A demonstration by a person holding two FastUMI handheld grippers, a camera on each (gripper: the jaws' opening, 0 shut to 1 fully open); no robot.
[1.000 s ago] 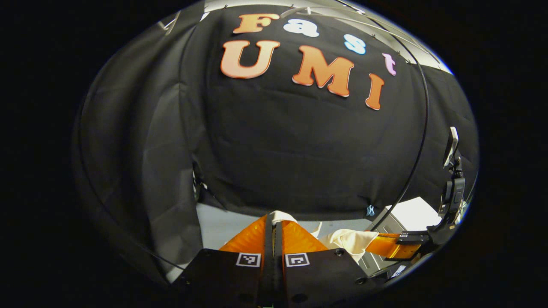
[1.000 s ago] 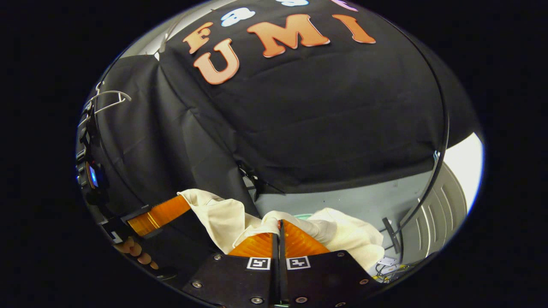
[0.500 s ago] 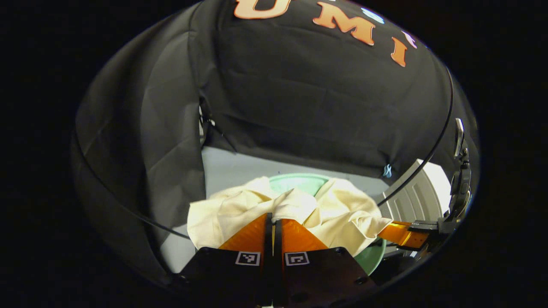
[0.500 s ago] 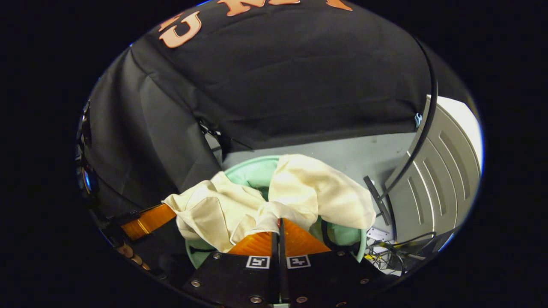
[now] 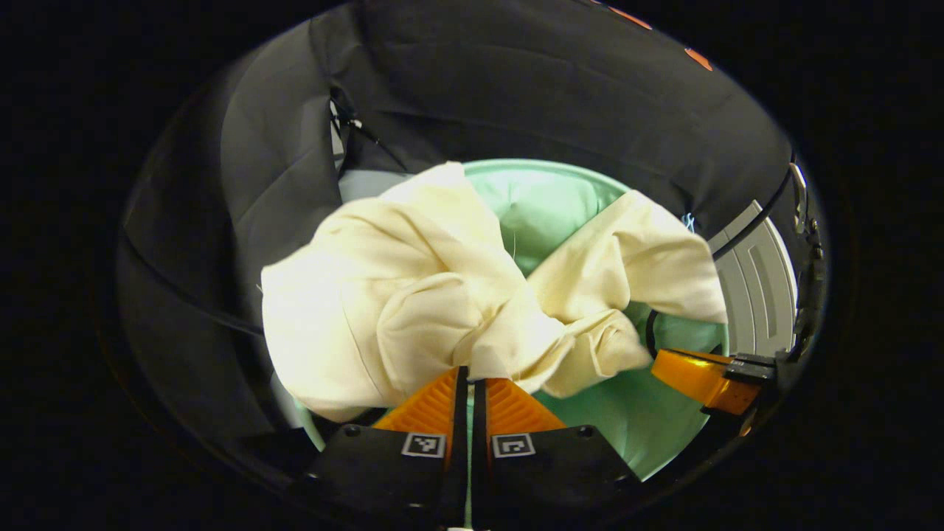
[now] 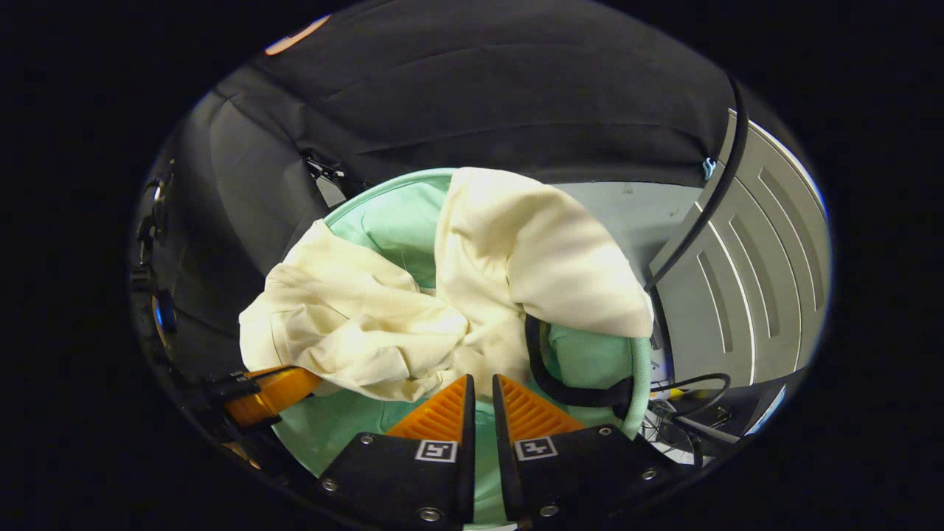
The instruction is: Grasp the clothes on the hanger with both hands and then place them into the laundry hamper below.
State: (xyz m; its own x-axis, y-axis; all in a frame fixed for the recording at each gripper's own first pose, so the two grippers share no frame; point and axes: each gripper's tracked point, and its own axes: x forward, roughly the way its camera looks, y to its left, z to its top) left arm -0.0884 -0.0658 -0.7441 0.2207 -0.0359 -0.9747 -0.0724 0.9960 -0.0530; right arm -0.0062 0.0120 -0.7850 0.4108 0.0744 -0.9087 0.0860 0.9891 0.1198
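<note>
A cream garment (image 5: 413,295) hangs bunched over the open mouth of the round mint-green hamper (image 5: 546,203). My left gripper (image 5: 467,372) is shut on a fold of it at the fingertips. In the right gripper view the garment (image 6: 509,258) drapes across the hamper (image 6: 383,214), one lobe lying over the far right rim. My right gripper (image 6: 483,380) stands slightly open just below the cloth, with green showing between its fingers. The right gripper (image 5: 700,376) also shows at the hamper's right side, and the left gripper (image 6: 273,389) at the hamper's left edge.
A black handle loop (image 6: 549,380) hangs on the hamper's right side. A grey ribbed panel (image 6: 752,280) stands to the right, with a black cable (image 6: 712,199) running along it and loose wires (image 6: 686,413) on the floor. Black cloth walls surround the back and left.
Both grippers have come down and tilted toward the hamper with the garment, which now sags over its mouth. The right gripper's fingers have parted and let go of the cloth.
</note>
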